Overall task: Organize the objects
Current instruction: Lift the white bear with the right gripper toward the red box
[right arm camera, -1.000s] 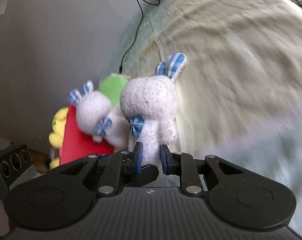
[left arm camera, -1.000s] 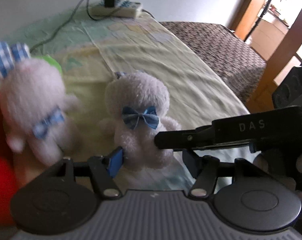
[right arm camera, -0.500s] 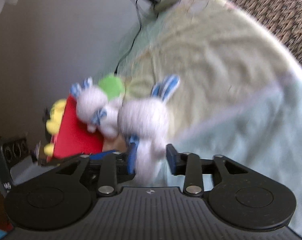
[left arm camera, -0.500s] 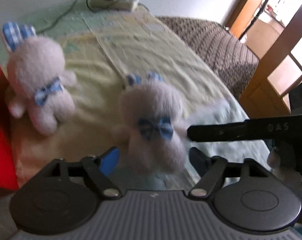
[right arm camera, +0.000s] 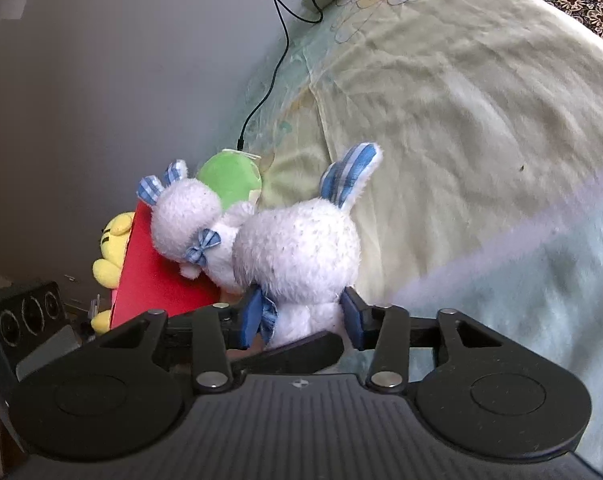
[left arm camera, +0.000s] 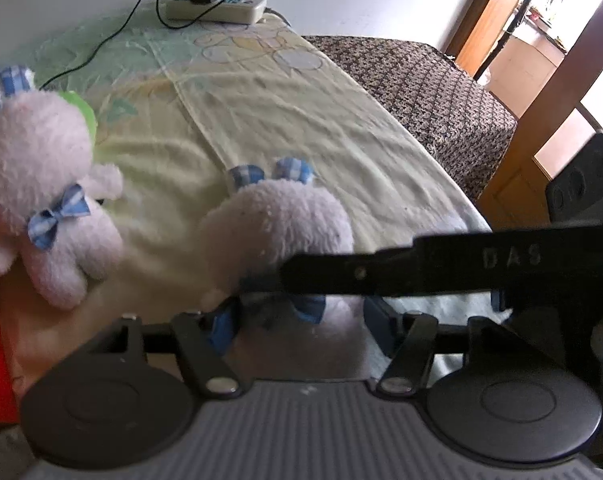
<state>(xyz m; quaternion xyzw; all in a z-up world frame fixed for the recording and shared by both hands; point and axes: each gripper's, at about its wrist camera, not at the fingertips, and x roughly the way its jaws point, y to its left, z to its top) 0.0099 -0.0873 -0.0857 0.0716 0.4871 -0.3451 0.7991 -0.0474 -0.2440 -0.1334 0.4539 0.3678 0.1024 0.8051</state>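
Observation:
Two white plush rabbits with blue checked ears and bows are on the bed. The near rabbit (left arm camera: 277, 232) (right arm camera: 297, 248) sits between the open jaws of both grippers. My left gripper (left arm camera: 297, 320) is open around its body. My right gripper (right arm camera: 301, 316) is open too, its pads beside the rabbit's lower body; one finger of the right gripper (left arm camera: 421, 264) crosses in front of the rabbit in the left wrist view. The second rabbit (left arm camera: 41, 184) (right arm camera: 185, 220) leans against a red box (right arm camera: 149, 276) to the left.
A green plush (right arm camera: 229, 176) and a yellow plush (right arm camera: 109, 248) lie by the red box. A power strip (left arm camera: 217, 4) with a cable sits at the far end of the pale yellow sheet (left arm camera: 301, 120). A patterned brown cover (left arm camera: 421, 88) lies to the right.
My right gripper was shut on the near rabbit's body a second ago and has opened. The rabbit now sits lower and closer between both grippers' open jaws.

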